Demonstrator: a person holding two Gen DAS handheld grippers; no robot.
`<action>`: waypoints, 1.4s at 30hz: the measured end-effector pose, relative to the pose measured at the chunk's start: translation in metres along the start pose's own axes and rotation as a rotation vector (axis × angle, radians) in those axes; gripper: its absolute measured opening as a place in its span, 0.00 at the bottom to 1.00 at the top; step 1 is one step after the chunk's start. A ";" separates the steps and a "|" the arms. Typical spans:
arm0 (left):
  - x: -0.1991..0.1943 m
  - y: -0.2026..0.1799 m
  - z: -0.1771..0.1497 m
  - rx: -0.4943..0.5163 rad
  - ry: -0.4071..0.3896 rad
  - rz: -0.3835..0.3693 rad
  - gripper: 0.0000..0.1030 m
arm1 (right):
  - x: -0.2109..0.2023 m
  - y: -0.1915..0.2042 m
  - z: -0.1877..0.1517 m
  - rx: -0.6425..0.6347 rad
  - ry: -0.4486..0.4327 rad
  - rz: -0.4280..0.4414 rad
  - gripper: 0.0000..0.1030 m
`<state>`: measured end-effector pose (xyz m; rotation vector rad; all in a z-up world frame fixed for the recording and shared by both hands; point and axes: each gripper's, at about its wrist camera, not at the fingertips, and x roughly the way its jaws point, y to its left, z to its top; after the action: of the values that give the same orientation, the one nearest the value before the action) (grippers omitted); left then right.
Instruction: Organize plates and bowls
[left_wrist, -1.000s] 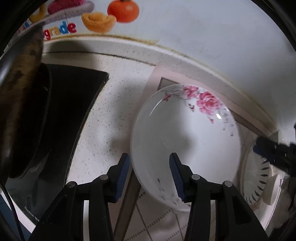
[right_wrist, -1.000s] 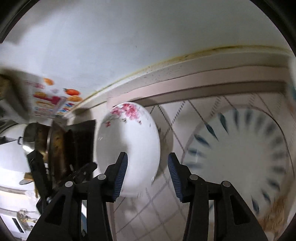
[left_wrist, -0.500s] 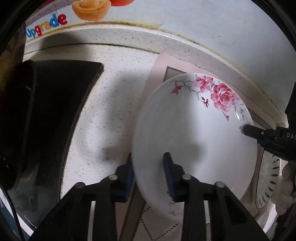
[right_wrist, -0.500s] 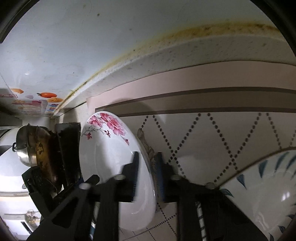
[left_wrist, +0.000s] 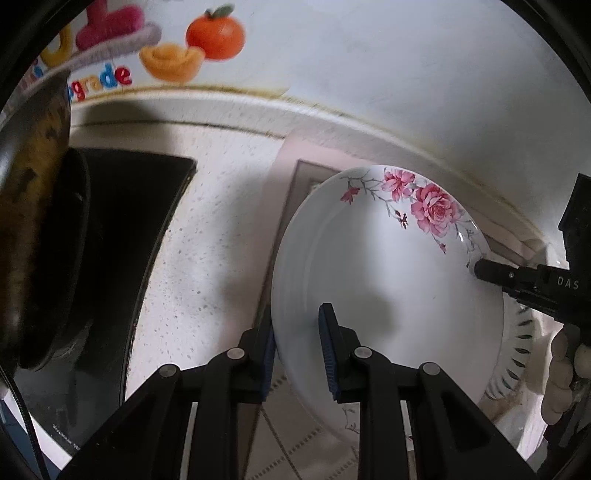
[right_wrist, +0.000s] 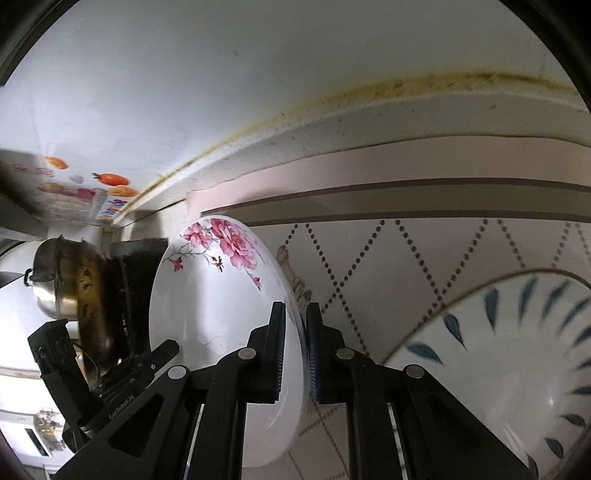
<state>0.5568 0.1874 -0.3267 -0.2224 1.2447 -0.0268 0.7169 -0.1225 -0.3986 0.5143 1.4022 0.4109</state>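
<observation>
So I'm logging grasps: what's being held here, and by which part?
The floral plate, by its rim: left gripper clamps the near edge, right gripper the opposite edge.

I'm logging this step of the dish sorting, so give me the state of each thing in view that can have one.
rose plate: gripped on opposite rim edges by both grippers.
left gripper: shut on the rose plate's near rim.
right gripper: shut on the rose plate's far rim.
blue-leaf plate: lying flat on the patterned mat, free of either gripper.
pot: on the stove, untouched.
</observation>
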 end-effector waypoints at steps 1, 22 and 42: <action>-0.005 -0.004 -0.001 0.002 -0.003 -0.009 0.19 | -0.009 0.000 -0.004 -0.003 -0.006 0.002 0.13; -0.048 -0.166 -0.123 0.285 0.104 -0.176 0.19 | -0.193 -0.111 -0.216 0.150 -0.110 -0.057 0.13; 0.005 -0.217 -0.202 0.409 0.239 -0.072 0.19 | -0.190 -0.208 -0.318 0.266 -0.089 -0.093 0.13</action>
<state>0.3904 -0.0567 -0.3524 0.0946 1.4375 -0.3763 0.3708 -0.3690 -0.3898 0.6722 1.3961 0.1251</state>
